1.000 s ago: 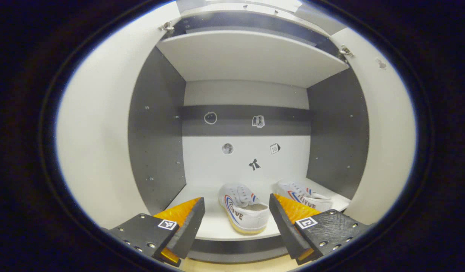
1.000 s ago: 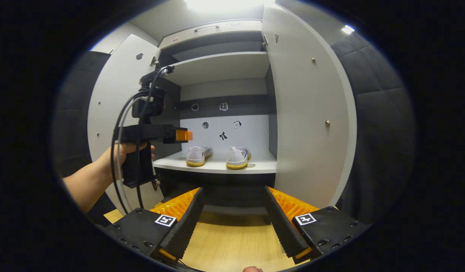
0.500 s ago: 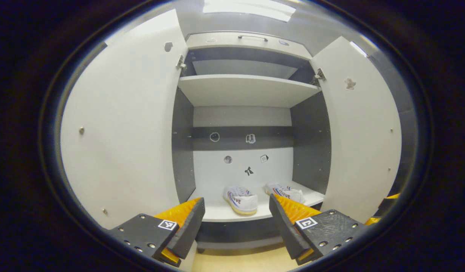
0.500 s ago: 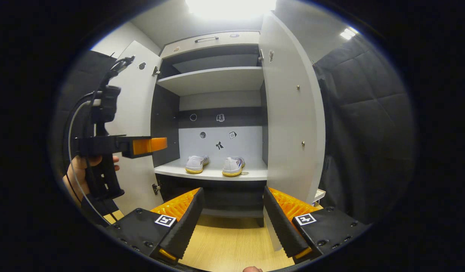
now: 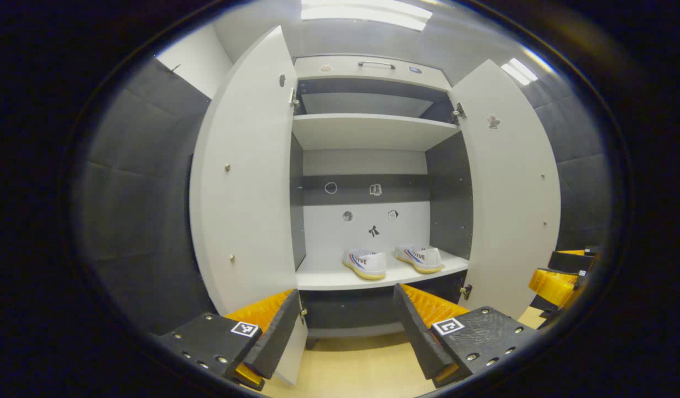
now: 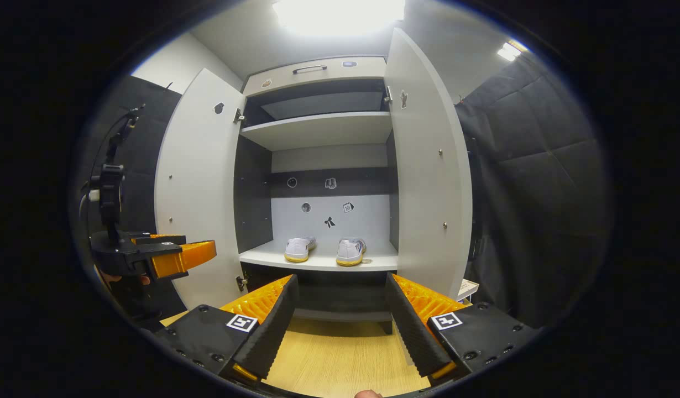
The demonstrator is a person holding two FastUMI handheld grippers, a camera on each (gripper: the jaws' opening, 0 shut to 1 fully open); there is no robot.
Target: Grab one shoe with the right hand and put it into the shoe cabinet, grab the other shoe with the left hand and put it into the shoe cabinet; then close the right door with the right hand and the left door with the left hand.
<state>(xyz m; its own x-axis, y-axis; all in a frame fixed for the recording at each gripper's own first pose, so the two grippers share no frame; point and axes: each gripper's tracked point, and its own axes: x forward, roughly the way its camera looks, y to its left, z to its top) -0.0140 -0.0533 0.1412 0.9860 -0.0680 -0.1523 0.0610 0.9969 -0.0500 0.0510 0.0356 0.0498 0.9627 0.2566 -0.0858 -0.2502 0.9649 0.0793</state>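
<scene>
Left gripper (image 5: 345,331): fingers spread apart, nothing between them — it hangs in front of the cabinet, low, over the wooden floor (image 5: 356,376). In the right gripper view it shows at the left edge (image 6: 174,257), beside the left door.
Right gripper (image 6: 340,326): fingers apart as well, empty, pointing at the dark base under the shoe shelf.
Shoes: the left shoe (image 5: 365,263) and the right shoe (image 5: 420,258) stand side by side on the lower shelf (image 5: 340,279), heels toward the cameras, close together but not touching. Both lie ahead of the grippers and above the fingertips, well apart from them.
Cabinet (image 6: 318,72): both doors open. The left door (image 5: 246,182) swings out beside the left gripper's left finger; the right door (image 6: 428,177) stands just above the right gripper's right finger.
Inside: an upper shelf (image 5: 373,130) — bare — and small stickers (image 5: 374,230) on the back panel above the shoes.
Around: dark padded wall (image 6: 539,166) on either side of the cabinet.
</scene>
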